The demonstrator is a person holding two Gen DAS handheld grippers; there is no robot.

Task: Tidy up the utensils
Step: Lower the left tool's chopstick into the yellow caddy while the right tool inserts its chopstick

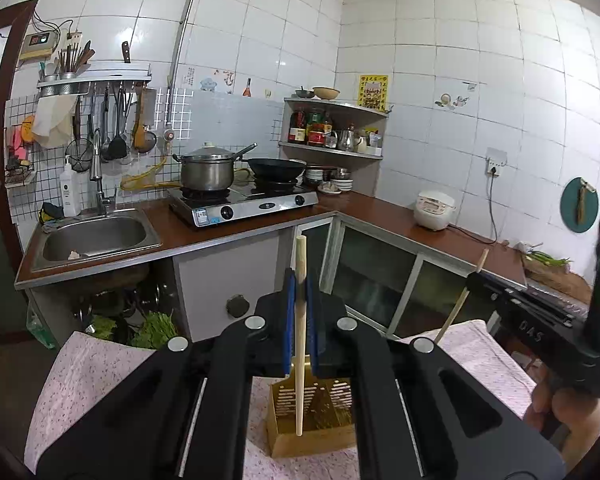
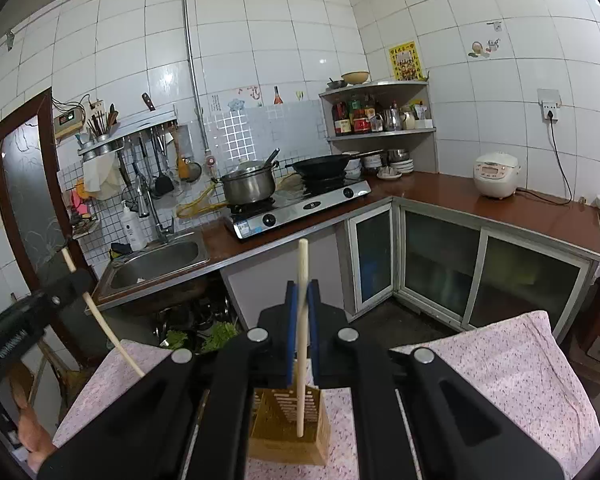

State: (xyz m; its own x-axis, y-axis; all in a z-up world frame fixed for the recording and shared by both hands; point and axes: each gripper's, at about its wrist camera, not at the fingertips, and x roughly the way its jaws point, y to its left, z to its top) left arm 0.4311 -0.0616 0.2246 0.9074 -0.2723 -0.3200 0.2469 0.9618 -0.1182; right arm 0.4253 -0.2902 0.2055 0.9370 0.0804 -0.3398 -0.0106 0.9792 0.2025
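My left gripper is shut on a pale wooden chopstick, held upright over a slotted wooden utensil box on the pink cloth. My right gripper is shut on a second wooden chopstick, also upright, its lower end at the same box. Each gripper shows in the other's view: the right one with its chopstick at right, the left one with its chopstick at left.
A pink speckled cloth covers the table under the box. Beyond stand an L-shaped kitchen counter with a sink, a gas stove with pot and wok, a rice cooker, and cabinets below.
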